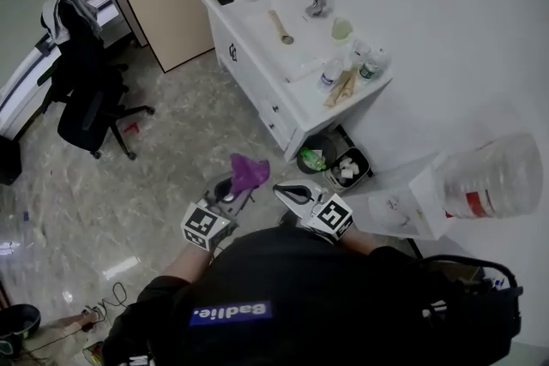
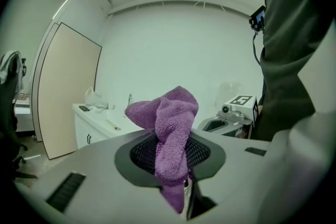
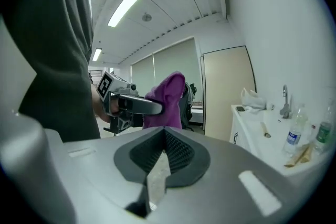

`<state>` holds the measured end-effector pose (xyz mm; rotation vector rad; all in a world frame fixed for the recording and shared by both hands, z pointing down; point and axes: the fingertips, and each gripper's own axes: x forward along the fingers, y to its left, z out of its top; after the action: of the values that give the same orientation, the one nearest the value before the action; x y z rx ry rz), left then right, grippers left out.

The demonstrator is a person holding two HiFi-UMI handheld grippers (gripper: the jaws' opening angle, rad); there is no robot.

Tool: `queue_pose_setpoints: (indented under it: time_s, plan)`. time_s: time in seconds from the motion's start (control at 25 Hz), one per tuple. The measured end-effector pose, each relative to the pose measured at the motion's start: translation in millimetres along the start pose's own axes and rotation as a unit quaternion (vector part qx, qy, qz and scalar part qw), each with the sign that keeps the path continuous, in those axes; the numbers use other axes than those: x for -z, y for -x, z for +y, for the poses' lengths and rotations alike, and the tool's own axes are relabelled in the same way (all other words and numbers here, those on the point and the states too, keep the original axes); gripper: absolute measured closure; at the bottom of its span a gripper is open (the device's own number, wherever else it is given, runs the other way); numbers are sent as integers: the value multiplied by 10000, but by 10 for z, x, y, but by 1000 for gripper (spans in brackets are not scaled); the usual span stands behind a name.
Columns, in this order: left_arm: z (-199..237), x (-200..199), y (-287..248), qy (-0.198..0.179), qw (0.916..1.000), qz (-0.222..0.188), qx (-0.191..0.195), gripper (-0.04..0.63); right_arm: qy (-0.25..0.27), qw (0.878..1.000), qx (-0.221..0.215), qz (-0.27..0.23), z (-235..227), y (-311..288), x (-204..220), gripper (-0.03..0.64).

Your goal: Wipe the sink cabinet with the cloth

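The purple cloth (image 2: 170, 134) is pinched in the left gripper (image 1: 230, 191), bunched and standing up above the jaws, w/ 1 tail hanging below the pads. The right gripper (image 1: 296, 193) is pressed together w/ nothing in it, just beside the left at its 3 o'clock.

In the head view the sink cabinet (image 1: 249, 73) lies at approx 12 o'clock from the cloth, well apart across bare floor. Its long axis runs 10 to 4 o'clock. Its near corner is closer to the right gripper, but the cloth is carried by the left, so a fwd reach by that side is judged to be needed.

A blue label (image 1: 230, 313) on the person's dark top reads approx "Badlie."; bottle labels (image 1: 369, 69) on the cabinet top are too small to be read.
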<state>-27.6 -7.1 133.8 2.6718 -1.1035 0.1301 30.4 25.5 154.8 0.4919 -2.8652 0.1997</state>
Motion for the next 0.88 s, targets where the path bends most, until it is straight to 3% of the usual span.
queue_pose_setpoints:
  time_s: [0.16, 0.56, 0.88]
  plan:
    - [-201, -226, 275, -113, 9993, -241, 271, 495, -30, 9996, 247, -157, 310, -19, -159, 615]
    - [-407, -207, 740, -272, 9975, -422, 502, 495, -174, 9965, 540, -606, 696, 11, -383, 615]
    - [-523, -136, 825, -498, 9965, -249, 619, 495, -196, 9982, 287, -496, 845, -120, -361, 617]
